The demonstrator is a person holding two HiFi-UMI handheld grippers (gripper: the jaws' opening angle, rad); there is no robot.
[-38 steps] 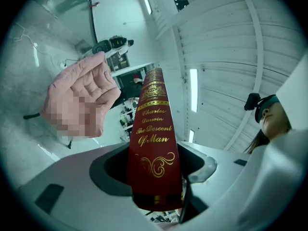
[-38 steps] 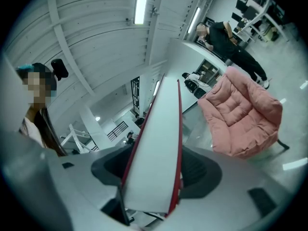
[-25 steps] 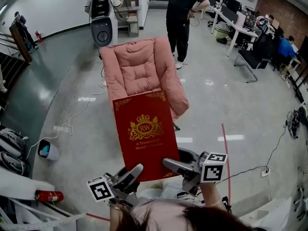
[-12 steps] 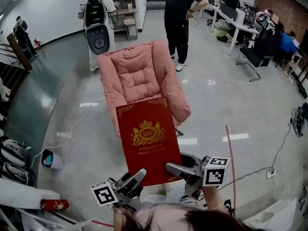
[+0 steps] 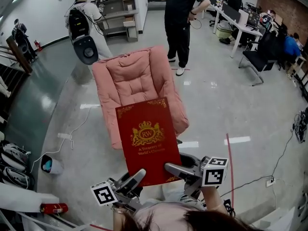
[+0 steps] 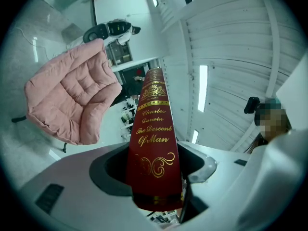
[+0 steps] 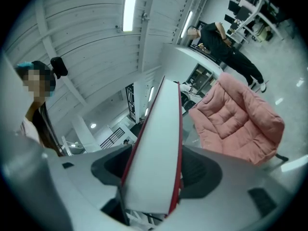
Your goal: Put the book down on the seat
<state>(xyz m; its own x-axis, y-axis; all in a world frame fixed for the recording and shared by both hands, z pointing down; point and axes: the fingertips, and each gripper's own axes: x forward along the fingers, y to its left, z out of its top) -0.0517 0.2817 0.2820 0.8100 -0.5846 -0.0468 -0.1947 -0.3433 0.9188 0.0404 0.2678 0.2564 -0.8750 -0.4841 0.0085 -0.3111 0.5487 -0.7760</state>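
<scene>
Moved: the book point(image 5: 147, 138) has come closer to the chair point(image 5: 134, 78), which now looks bigger.
Book: centre of frame, cover up, its far end overlapping the seat.
Left claw point(image 5: 131, 178): lower left, clamped on the spine.
Right claw point(image 5: 174, 169): lower right, clamped on the page edge.
Chair: pink, upper centre.

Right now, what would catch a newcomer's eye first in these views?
The big red book with its gold crest, held mid-air at centre, the left gripper clamping its spine side and the right gripper its page side. Just beyond it sits the pink padded chair, with a person in black standing behind.
</scene>
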